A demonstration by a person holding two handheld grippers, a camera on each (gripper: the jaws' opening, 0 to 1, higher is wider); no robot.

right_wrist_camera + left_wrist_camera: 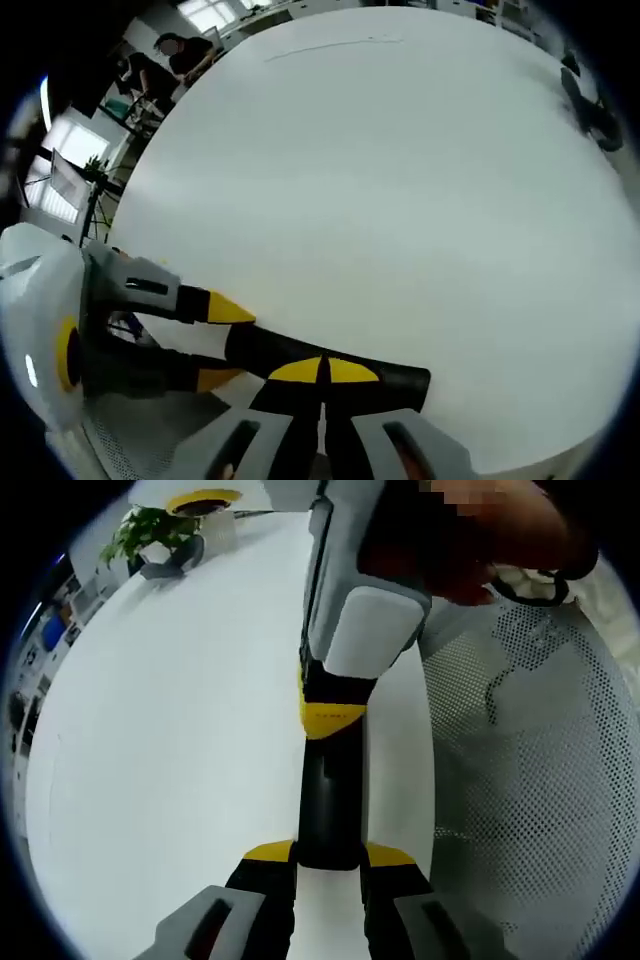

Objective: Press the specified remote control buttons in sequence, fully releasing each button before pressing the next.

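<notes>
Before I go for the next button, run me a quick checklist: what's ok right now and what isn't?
1. Remote seated between the left gripper jaws: ok.
2. Right gripper clear of the remote: not ok, its tips are pinched on the far end.
3. Target buttons visible: cannot tell, the remote reads as plain black in both views.
4. Remote over the table: ok, though near its edge.

One black remote control [328,810], held across the fingers of both grippers. Two grippers: left gripper [330,865], right gripper [322,385]. One white tabletop [170,730]. One potted plant [150,535] and one yellow-rimmed dish [203,500], well beyond the fingers. One mesh chair [540,750] beside them.
</notes>
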